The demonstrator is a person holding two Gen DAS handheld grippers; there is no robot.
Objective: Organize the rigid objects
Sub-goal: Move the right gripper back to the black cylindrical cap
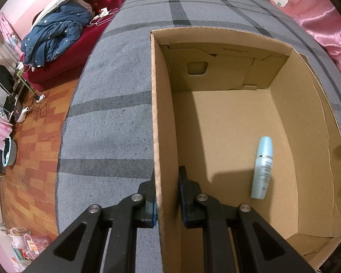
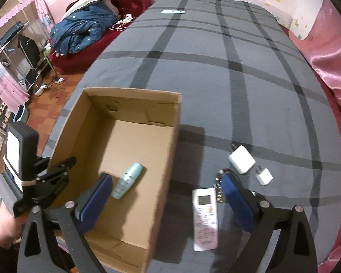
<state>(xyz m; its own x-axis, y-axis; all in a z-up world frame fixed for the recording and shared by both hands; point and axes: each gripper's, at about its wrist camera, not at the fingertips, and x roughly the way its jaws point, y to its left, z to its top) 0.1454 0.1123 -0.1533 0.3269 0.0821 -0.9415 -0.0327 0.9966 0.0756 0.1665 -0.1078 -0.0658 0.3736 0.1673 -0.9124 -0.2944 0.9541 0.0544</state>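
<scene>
Now I have the bed (image 2: 216, 72) under everything, and on it the box (image 1: 284, 118), whose left wall my left hand-held gripper (image 1: 167, 195) clamps to steady it. Inside lies one bottle (image 1: 262, 167), flat on the floor near the right wall. My right hand-held gripper (image 2: 168, 195) hangs above the box's right edge, jaws wide apart and empty. I judge one item is stowed; next comes the remote (image 2: 204, 218), just outside the box, then the big charger (image 2: 241, 159) and small charger (image 2: 264, 176) beyond it.
</scene>
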